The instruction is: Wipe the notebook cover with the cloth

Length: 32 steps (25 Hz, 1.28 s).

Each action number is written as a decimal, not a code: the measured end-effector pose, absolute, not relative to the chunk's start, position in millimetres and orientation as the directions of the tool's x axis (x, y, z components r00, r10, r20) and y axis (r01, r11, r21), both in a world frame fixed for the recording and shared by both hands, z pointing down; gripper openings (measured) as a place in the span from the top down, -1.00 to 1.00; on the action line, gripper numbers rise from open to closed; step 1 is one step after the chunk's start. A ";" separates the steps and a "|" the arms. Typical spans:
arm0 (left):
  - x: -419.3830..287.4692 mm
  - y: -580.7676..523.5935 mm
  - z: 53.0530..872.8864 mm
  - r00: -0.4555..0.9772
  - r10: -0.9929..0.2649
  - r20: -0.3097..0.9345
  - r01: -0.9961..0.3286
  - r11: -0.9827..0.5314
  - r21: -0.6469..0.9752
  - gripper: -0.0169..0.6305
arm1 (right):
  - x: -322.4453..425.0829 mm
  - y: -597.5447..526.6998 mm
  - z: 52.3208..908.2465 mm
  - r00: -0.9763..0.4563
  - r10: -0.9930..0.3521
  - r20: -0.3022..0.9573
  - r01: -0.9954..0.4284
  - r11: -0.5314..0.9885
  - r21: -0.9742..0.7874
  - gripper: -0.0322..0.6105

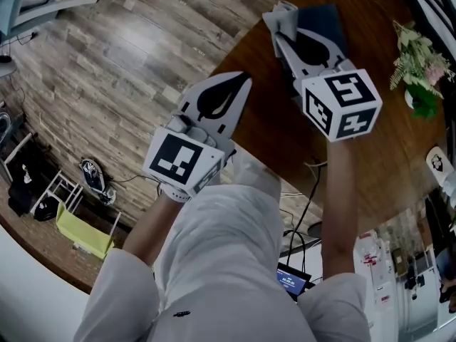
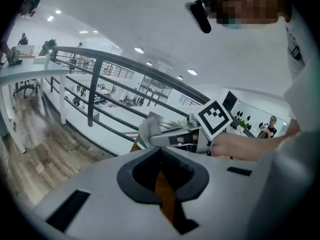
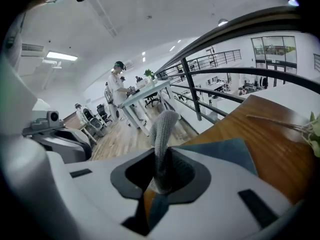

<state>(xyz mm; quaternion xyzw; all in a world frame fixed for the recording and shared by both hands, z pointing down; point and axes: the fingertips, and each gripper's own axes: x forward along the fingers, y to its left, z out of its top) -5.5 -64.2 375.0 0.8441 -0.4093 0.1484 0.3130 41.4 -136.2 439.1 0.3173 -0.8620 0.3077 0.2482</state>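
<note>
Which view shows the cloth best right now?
The right gripper view: the cloth stands large and close, pinched in the right claw. The head view shows only a grey scrap of cloth at that claw's tip; the left gripper view, a small distant fold.

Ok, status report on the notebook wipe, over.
Left gripper shut, empty, at the table edge. Right gripper shut on cloth, over the notebook; contact unclear. Plant stands clear, to the right.
</note>
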 end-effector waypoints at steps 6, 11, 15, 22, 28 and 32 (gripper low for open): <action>-10.7 -63.6 386.3 0.619 -0.591 0.517 -0.786 -0.457 0.418 0.89 | 33.3 -141.4 458.6 -0.638 -0.335 0.694 -0.707 0.612 -0.354 0.69; -8.9 -64.4 387.6 0.627 -0.583 0.516 -0.779 -0.464 0.422 0.89 | 36.6 -146.5 465.0 -0.599 -0.310 0.738 -0.734 0.581 -0.352 0.69; -9.9 -64.1 386.2 0.635 -0.573 0.519 -0.773 -0.473 0.423 0.89 | 46.5 -151.3 465.8 -0.569 -0.308 0.763 -0.760 0.551 -0.344 0.69; -0.9 -65.8 387.5 0.648 -0.557 0.520 -0.761 -0.493 0.421 0.89 | 86.6 -163.4 468.8 -0.523 -0.329 0.786 -0.802 0.502 -0.323 0.69; 4.9 -65.6 388.2 0.653 -0.553 0.518 -0.757 -0.501 0.419 0.89 | 123.8 -175.1 470.3 -0.467 -0.361 0.808 -0.842 0.461 -0.280 0.70; 4.2 -63.9 387.4 0.652 -0.553 0.519 -0.758 -0.501 0.418 0.89 | 140.6 -182.4 469.0 -0.430 -0.377 0.820 -0.862 0.442 -0.248 0.70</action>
